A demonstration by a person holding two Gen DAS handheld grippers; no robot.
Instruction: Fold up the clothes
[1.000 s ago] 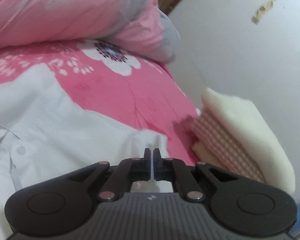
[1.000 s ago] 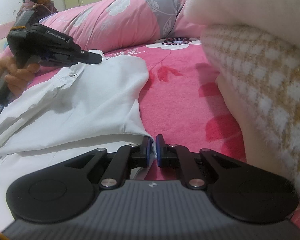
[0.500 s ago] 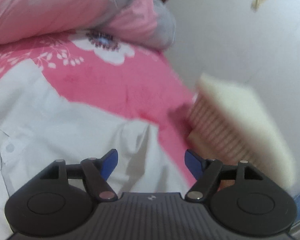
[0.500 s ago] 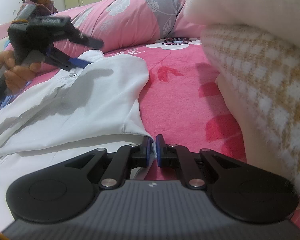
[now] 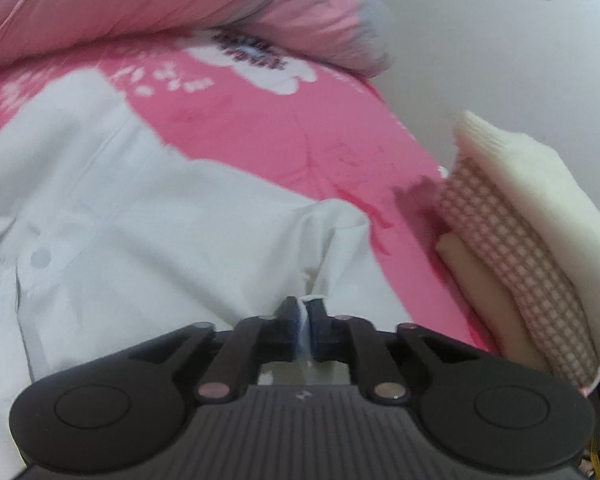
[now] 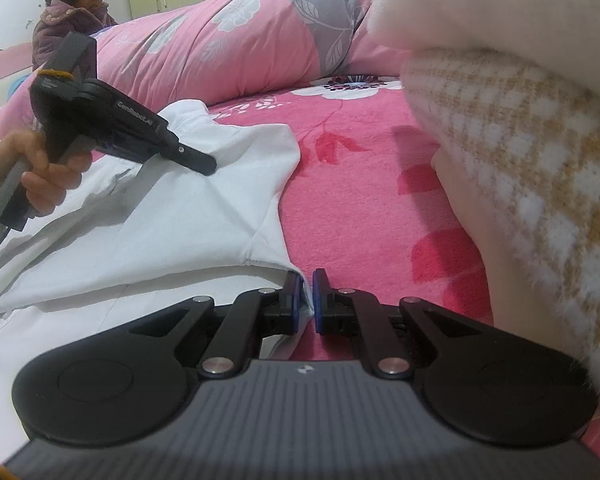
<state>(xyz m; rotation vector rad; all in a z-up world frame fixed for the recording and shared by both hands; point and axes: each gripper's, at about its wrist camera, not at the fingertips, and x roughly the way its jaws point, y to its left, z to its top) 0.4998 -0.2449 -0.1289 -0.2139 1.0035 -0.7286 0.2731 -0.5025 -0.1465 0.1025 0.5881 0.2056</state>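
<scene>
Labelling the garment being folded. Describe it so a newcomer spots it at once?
On the pink floral bedspread, in front of the rolled pink quilt, lies a white shirt with a button placket. Unlike the folded cream and checked stack beside it, it lies spread out, and both grippers pinch its cloth.

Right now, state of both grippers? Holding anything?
Left gripper: jaws have just been closing, now pinched on a fold of the white shirt.
Right gripper: shut on the white shirt's edge.
</scene>
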